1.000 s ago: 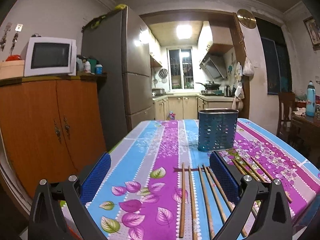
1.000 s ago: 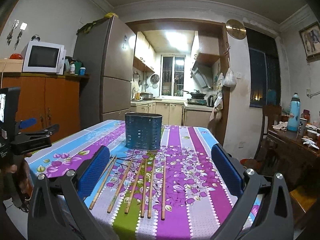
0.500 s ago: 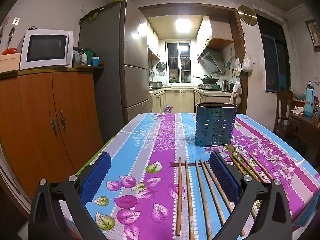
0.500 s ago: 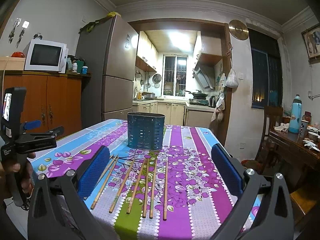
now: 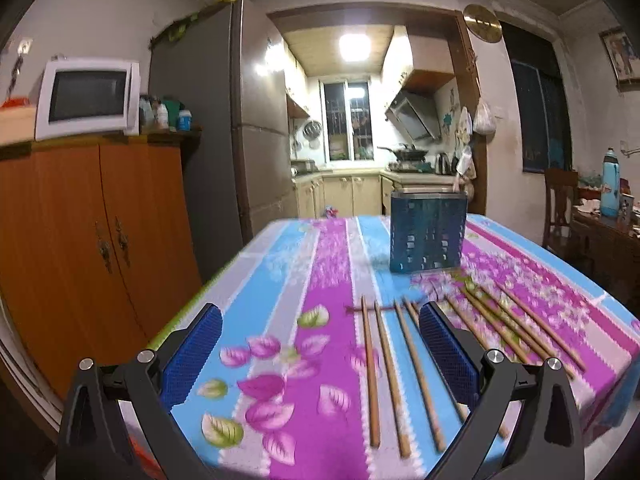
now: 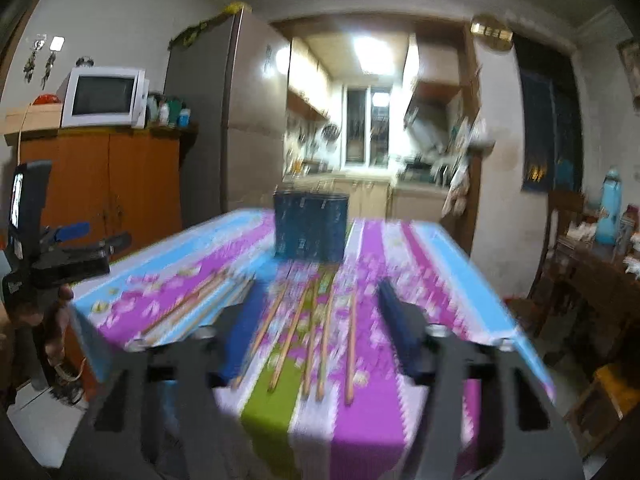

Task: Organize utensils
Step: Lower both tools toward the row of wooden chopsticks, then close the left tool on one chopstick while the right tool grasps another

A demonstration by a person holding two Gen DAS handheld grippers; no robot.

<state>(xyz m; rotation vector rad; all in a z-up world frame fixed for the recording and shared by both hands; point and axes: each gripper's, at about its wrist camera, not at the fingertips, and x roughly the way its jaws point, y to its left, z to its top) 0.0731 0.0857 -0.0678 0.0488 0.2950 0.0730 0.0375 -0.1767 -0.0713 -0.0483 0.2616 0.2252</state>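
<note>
Brown wooden chopsticks (image 5: 370,372) lie loose in a row along the near edge of the table (image 5: 280,276), which wears a striped floral cloth of blue, purple and green. The dark blue perforated utensil holder (image 5: 427,232) stands upright behind them toward the table's middle, apparently empty.

The left gripper (image 5: 320,354) hovers over the near edge with its blue-padded fingers (image 5: 192,350) spread wide and holding nothing; the leftmost chopsticks lie between them. The right gripper (image 6: 316,336), heavily blurred, also has its fingers apart and empty, above the right-hand chopsticks (image 6: 351,348).

Likely risks: thin round sticks can roll off the near edge if nudged, fingers closing low may snag the cloth, and two close-set sticks may be pinched crookedly and slip.
</note>
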